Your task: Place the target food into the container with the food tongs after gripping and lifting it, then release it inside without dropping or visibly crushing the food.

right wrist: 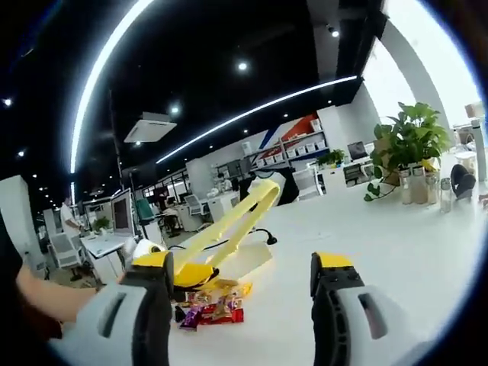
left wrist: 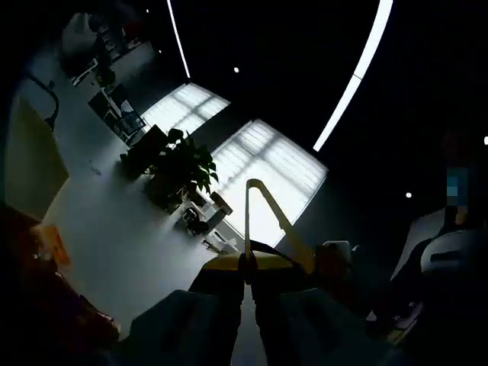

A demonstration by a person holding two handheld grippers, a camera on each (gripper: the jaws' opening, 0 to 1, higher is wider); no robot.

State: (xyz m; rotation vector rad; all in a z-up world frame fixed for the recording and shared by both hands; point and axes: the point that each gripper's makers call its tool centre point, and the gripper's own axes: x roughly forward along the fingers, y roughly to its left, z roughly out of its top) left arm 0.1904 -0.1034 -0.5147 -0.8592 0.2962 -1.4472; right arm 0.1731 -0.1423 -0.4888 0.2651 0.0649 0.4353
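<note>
Tongs are clamped and up in the air, no food in them yet, and the left grip looks marginal.

Left gripper [left wrist: 245, 284]: jaws pressed together on the hinge end of the yellow food tongs [left wrist: 268, 221], pinching a thin bit of it. In the left gripper view the tong arms point up and away toward the windows [left wrist: 267, 171], tips apart, nothing between them. Likely failure, as I judge it: the tongs twist or slip in that narrow pinch on the way down. Right gripper [right wrist: 240, 286]: jaws spread, holding nothing. Just past its left jaw sit the wrapped snacks [right wrist: 213, 305] on the white table [right wrist: 396, 252], below the raised tongs and apart from them. No container I can make out. Potted plant [right wrist: 408, 141] far back.
</note>
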